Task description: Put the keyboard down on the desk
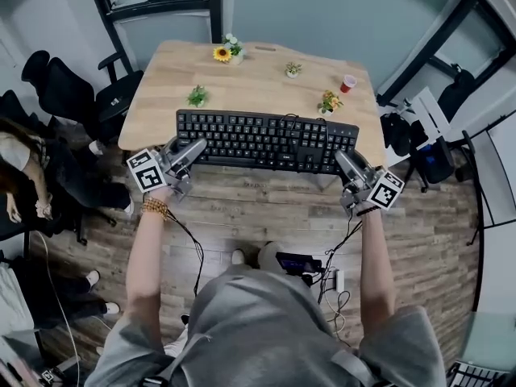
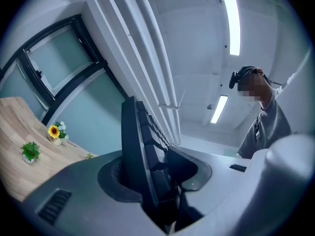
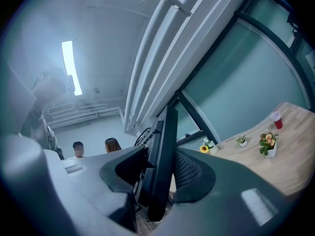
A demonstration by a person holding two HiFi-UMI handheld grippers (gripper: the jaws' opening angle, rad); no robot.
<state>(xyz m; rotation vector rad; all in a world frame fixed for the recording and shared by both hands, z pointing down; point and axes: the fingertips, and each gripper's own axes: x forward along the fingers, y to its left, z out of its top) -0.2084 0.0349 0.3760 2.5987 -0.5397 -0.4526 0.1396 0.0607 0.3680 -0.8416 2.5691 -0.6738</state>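
Over the front edge of the worktop (image 1: 258, 83), left hand-held gripper (image 1: 196, 147) and right hand-held gripper (image 1: 344, 160) each pinch one end of the keyboard (image 1: 266, 139), sharing its weight to keep it level

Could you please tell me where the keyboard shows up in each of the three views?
Head view: keyboard, centre, across the desk's near edge.
Left gripper view: edge-on, centre, clamped between the jaws.
Right gripper view: edge-on, centre, likewise clamped.
Shared landmark: the sunflower pot on the desk.

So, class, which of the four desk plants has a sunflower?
The sunflower pot at the far edge of the desk, left of centre; only it shows a yellow, dark-centred bloom.
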